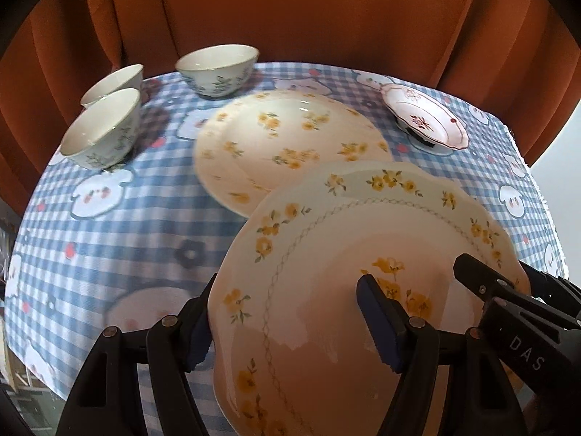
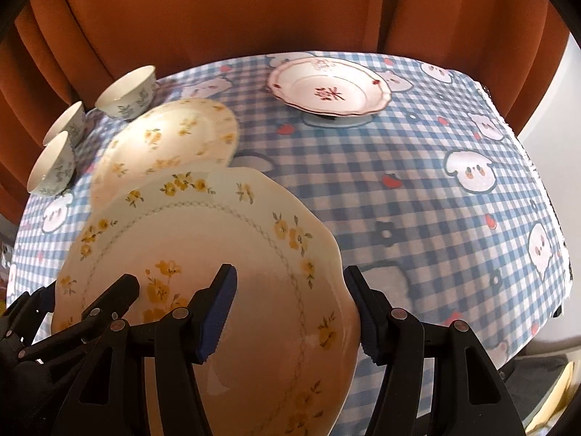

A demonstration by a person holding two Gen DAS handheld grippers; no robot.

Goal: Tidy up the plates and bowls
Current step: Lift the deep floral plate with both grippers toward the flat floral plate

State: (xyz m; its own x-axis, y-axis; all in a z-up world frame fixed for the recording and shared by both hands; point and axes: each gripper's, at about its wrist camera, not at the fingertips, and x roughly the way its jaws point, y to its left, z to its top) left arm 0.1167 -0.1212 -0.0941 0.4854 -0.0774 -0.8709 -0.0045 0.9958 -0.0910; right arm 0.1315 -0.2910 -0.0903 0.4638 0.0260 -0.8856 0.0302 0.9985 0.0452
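While both grippers work one yellow-flower plate (image 1: 326, 254), the left gripper (image 1: 294, 321) has its fingers spread wide across the plate's left rim, and the right gripper (image 2: 294, 314) likewise straddles the right rim. Whether they pinch it, cannot tell. The plate is tilted over a second yellow-flower plate (image 1: 290, 138) on the desk (image 1: 109, 236); three bowls (image 1: 101, 134) far left, pink-flower plate (image 2: 330, 87) far right.

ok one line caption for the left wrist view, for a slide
Both grippers straddle the rim of a yellow-flowered plate, another plate and three bowls beyond.
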